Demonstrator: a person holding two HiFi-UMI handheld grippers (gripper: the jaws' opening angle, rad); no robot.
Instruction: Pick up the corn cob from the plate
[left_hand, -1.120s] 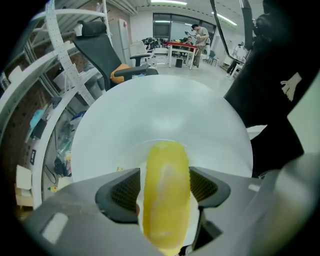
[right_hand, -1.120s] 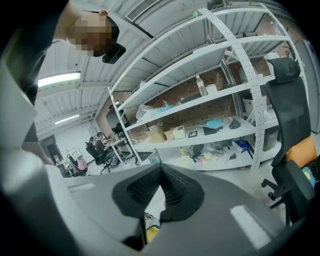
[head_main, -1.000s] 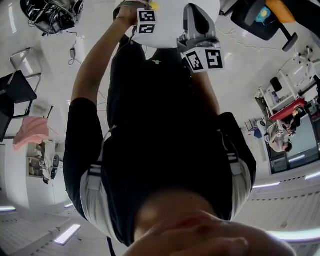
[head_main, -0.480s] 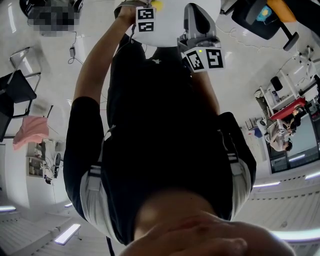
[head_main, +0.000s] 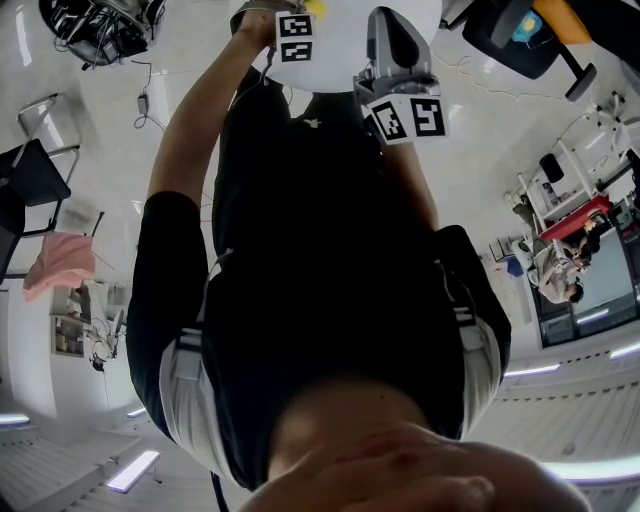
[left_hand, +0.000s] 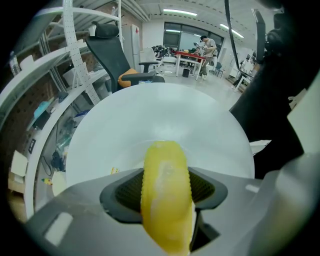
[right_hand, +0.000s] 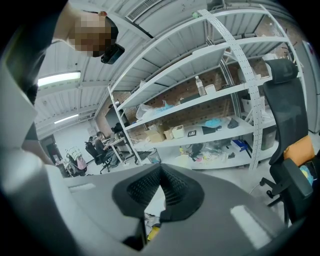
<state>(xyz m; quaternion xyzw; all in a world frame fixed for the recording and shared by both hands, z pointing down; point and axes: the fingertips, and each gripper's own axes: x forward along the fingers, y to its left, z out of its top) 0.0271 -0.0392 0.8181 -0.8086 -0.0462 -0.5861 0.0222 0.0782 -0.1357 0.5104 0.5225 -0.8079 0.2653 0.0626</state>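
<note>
In the head view most of the scene is blocked by the person's black-clad torso, and the jaws of both tongs are cut off at the top edge; only the marker cubes are clearly seen there. Whether the corn cob touches the white round surface under it or is lifted clear cannot be made out, nor can plate and table top be told apart in that surface.

The cob is held in the left gripper. It is smooth, pale yellow and rounded at its far end, with fine kernel rows along its left edge. It is clamped between the dark, finely ribbed pads, set in grey moulded plastic, and the jaws are kept fairly wide by its thickness. The right gripper is closed on nothing, its ribbed pads brought together, and is aimed at white perforated metal shelving.

Compared with a second ago, the left jaws have just been closing onto the cob; the left marker cube is shifted only slightly, and the right gripper is unchanged.
</note>
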